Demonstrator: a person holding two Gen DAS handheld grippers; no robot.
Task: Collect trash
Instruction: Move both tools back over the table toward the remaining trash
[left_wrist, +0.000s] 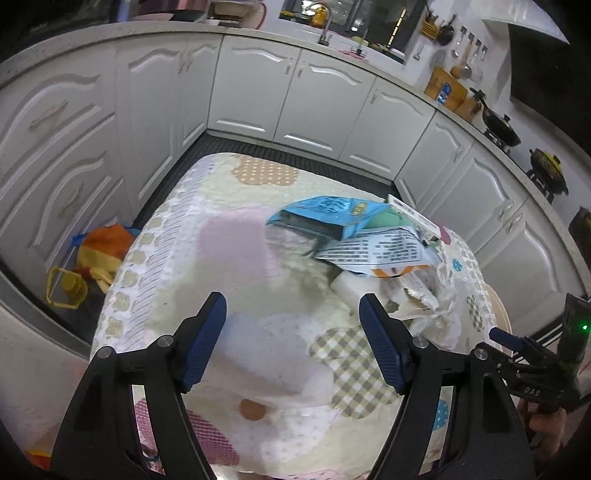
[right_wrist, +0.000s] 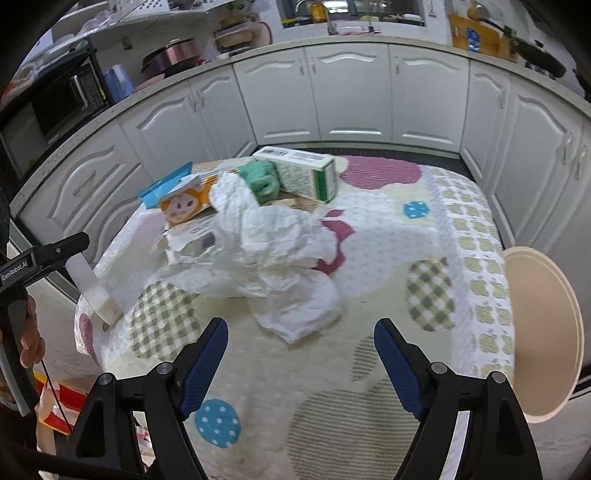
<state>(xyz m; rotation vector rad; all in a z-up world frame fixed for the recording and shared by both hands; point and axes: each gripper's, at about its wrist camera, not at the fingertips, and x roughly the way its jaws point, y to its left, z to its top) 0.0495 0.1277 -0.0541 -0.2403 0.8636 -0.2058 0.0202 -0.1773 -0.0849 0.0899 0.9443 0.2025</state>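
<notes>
- Left gripper low centre of left wrist view, blue fingers spread wide apart, nothing between them, over bare patchwork tablecloth.
- Right gripper low centre of right wrist view, fingers likewise wide apart, holding nothing.
- Trash heaped centre right in left view: blue packet on top, printed wrapper just below it, white box at upper right of heap.
- Crumpled white paper mid frame in right view, just beyond the right fingertips, not touching them.
- Behind the paper, upper centre: green lump touching a white and green carton; orange face-printed packet to its left.
- White slab at table's left edge, tilted.
- Tan round plate at right edge of right view, beside the table.
- Orange cloth and yellow container on floor, left of left view.
- White cabinets across upper frame.
</notes>
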